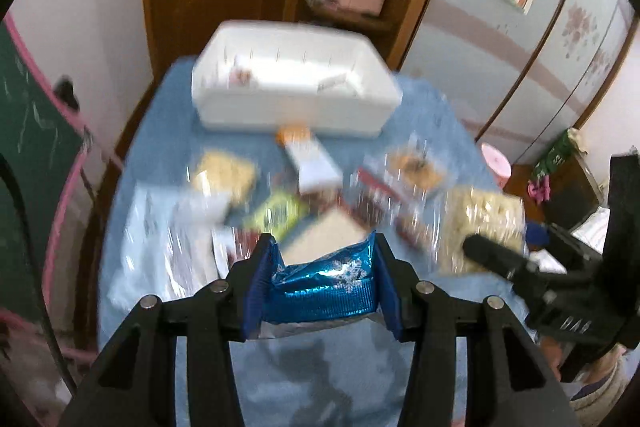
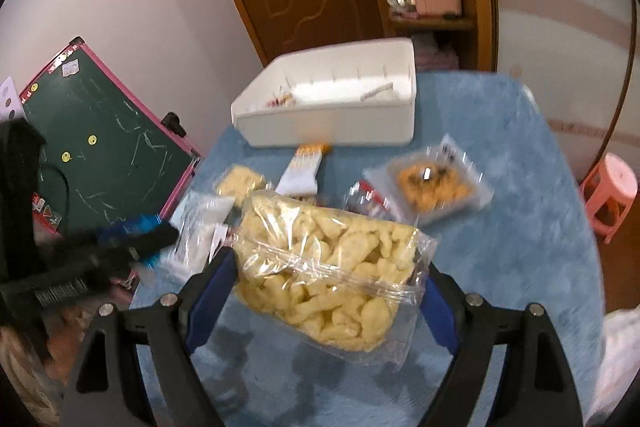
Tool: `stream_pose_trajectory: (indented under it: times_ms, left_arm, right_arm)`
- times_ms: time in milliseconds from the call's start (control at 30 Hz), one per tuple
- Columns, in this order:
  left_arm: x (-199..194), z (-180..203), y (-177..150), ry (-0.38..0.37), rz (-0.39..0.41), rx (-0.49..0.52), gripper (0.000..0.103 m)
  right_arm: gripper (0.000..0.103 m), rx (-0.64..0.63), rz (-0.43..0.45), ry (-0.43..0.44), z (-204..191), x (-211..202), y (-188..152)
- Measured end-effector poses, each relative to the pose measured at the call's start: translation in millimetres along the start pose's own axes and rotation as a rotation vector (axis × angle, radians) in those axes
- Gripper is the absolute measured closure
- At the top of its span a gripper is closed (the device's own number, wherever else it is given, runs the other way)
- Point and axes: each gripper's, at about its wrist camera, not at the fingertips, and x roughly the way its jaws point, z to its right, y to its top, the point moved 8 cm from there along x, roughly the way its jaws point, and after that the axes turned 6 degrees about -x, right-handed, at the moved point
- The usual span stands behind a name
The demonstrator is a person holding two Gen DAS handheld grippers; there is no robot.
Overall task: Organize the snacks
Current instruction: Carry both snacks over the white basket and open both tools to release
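Note:
My left gripper (image 1: 322, 247) is shut on a shiny blue snack packet (image 1: 326, 287) with snowflake print, held above the blue tablecloth. My right gripper (image 2: 330, 259) is shut on a clear bag of pale yellow puffed snacks (image 2: 328, 267), lifted off the table; that bag (image 1: 484, 223) also shows at the right of the left wrist view. A white plastic bin (image 1: 292, 83) stands at the far end of the table, with a few small items inside. Several loose snacks lie between the grippers and the bin (image 2: 332, 99).
On the blue tablecloth (image 2: 520, 227) lie a white-and-orange box (image 2: 302, 171), a tray of orange cookies (image 2: 432, 187), a red-striped packet (image 2: 372, 203) and clear bags. A green chalkboard (image 2: 100, 155) leans at the left. A pink stool (image 2: 610, 195) stands to the right.

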Motion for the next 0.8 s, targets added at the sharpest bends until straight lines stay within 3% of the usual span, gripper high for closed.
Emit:
stream_pose_trajectory:
  times_ms: [233,400,600,800]
  left_arm:
    - [-34.1,14.5,111.3,0.057,0.131,0.112,0.056]
    - [-38.5,17.5,178.6,0.123,0.205,0.125,0.056]
    - [-21.3,5.2,240.0,0.167,0.191,0.084,0.055]
    - [29.1,-15.6,286.8,0.198,0.173,0.035,0.055]
  right_arm:
    - [0.017,-0.087,0.107,-0.056,4.0,-30.5,83.6]
    - [0.017,-0.093,0.198,-0.088,9.4,-45.5,155.4]
    - [0.017,-0.03,0.252,-0.098,23.1,-38.2,226.4]
    - [0.017,0.016,0.252,-0.13,37.7,-0.5,277.2]
